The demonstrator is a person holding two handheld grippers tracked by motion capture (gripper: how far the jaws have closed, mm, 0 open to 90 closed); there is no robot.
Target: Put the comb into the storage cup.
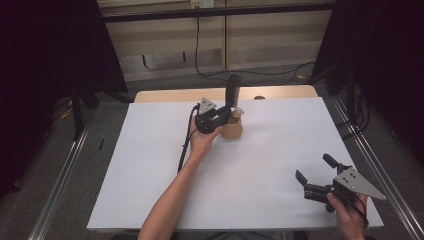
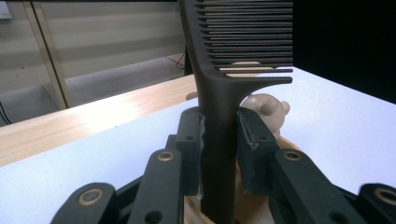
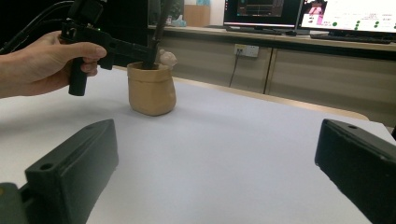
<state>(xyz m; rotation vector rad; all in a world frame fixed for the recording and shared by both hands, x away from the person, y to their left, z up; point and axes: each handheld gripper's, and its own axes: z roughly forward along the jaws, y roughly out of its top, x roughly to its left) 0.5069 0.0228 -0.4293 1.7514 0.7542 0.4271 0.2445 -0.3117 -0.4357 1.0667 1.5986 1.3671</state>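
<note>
Left tongs (image 1: 227,114) are clamped on the handle of a black comb (image 2: 219,116), held upright over a tan pot (image 1: 232,128) at mid tabletop (image 1: 150,190). Right tongs (image 1: 315,167) are held open, near right. Comb judged light, stiff, slick; handle grip is preferred.

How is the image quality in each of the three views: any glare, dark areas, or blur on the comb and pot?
High view: dim, black at both sides, comb and pot small and soft. Left gripper view: comb sharp between the left gripper pads, glare on the wooden edge. Right gripper view: pot clear, bright monitors behind, right gripper near jaws soft.
</note>
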